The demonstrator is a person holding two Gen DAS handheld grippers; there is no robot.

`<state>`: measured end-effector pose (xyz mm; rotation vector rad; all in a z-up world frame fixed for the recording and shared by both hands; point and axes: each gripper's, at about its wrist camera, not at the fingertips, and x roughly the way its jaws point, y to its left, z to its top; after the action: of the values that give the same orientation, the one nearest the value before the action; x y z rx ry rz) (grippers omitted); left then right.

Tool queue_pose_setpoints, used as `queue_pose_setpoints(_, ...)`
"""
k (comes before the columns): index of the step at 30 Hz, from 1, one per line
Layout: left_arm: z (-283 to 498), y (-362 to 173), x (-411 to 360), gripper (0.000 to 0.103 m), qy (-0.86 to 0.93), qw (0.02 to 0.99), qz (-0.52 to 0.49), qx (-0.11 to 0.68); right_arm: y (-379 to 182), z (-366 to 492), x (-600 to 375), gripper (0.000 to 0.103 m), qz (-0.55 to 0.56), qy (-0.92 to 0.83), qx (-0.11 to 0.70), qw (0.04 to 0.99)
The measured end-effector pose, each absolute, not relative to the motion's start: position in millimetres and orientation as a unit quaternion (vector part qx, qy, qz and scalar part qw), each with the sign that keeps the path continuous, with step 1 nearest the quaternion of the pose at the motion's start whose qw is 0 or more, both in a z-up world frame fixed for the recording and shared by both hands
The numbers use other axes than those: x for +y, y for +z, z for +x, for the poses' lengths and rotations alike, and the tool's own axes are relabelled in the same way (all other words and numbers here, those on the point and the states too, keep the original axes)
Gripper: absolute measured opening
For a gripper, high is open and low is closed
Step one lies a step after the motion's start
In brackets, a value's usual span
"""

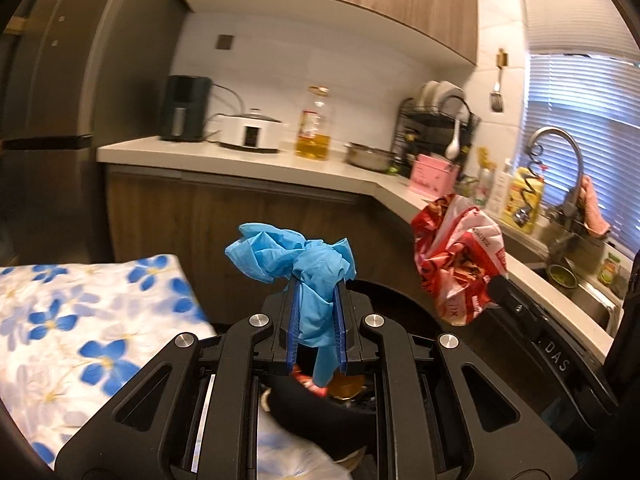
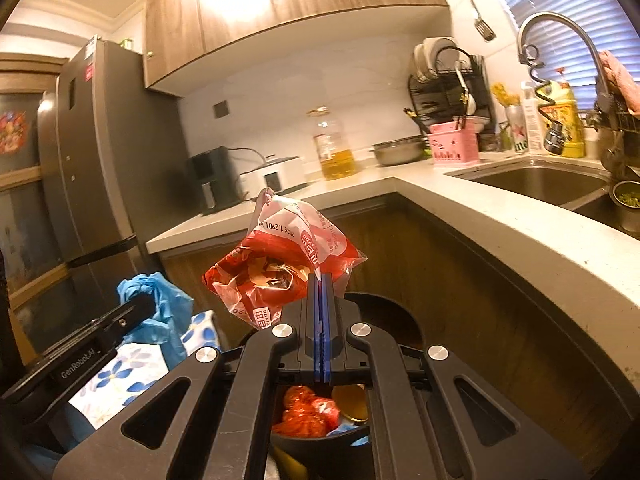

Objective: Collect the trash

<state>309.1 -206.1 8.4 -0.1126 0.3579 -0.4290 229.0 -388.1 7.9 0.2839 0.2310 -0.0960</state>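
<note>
My left gripper (image 1: pixel 315 280) is shut on a crumpled blue disposable glove (image 1: pixel 294 254), held in the air above a black trash bin (image 1: pixel 396 304). My right gripper (image 2: pixel 322 280) is shut on a crumpled red and white plastic snack bag (image 2: pixel 288 268), also above the bin (image 2: pixel 400 316). In the left wrist view the bag (image 1: pixel 456 256) hangs to the right. In the right wrist view the glove (image 2: pixel 160 304) shows at the left. Red wrappers (image 2: pixel 308 412) and a yellow lid lie inside the bin below.
A table with a blue-flowered cloth (image 1: pixel 80 328) stands at the left. The L-shaped counter (image 2: pixel 500 224) holds an oil bottle (image 2: pixel 334 148), a rice cooker, a steel bowl, a pink holder and a dish rack. A sink (image 2: pixel 540 184) and faucet are at the right, a fridge (image 2: pixel 92 160) at the left.
</note>
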Motion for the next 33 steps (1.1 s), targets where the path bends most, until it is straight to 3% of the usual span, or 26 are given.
queue_pose_setpoints(8,323,1,-236,0.014,-0.238,0.955,-0.044,0.174,4,236,-403,0.002,0.145,-0.054,0.113,0.982)
queue_pose_setpoints(11,328,-3,-241,0.019,-0.241,0.954,-0.040,0.177,2,241,-405,0.002,0.144,-0.052,0.116,0.981)
queue_pose_setpoints(13,332,-5,-242,0.039,-0.244,0.952,-0.041,0.181,0,244,-407,0.003,0.145,-0.051,0.119,0.981)
queue_pose_setpoints(18,336,-9,-238,0.063,-0.245,0.951,-0.051,0.181,-5,253,-410,0.007,0.152,-0.046,0.131,0.979)
queue_pose_setpoints(20,337,-9,-234,0.066,-0.239,0.952,-0.059,0.183,-7,254,-409,0.013,0.152,-0.046,0.137,0.978)
queue_pose_setpoints(22,337,-10,-228,0.072,-0.230,0.954,-0.066,0.182,-8,254,-408,0.026,0.151,-0.043,0.138,0.978)
queue_pose_setpoints(26,332,-9,-214,0.076,-0.204,0.960,-0.070,0.181,-7,249,-406,0.029,0.149,-0.046,0.138,0.978)
queue_pose_setpoints(29,327,-8,-205,0.080,-0.184,0.964,-0.064,0.180,-4,243,-400,0.044,0.143,-0.048,0.136,0.979)
queue_pose_setpoints(31,321,-7,-199,0.083,-0.168,0.968,-0.058,0.178,0,235,-393,0.064,0.133,-0.051,0.133,0.981)
queue_pose_setpoints(33,313,-6,-189,0.085,-0.152,0.971,-0.058,0.177,3,227,-386,0.073,0.127,-0.049,0.131,0.982)
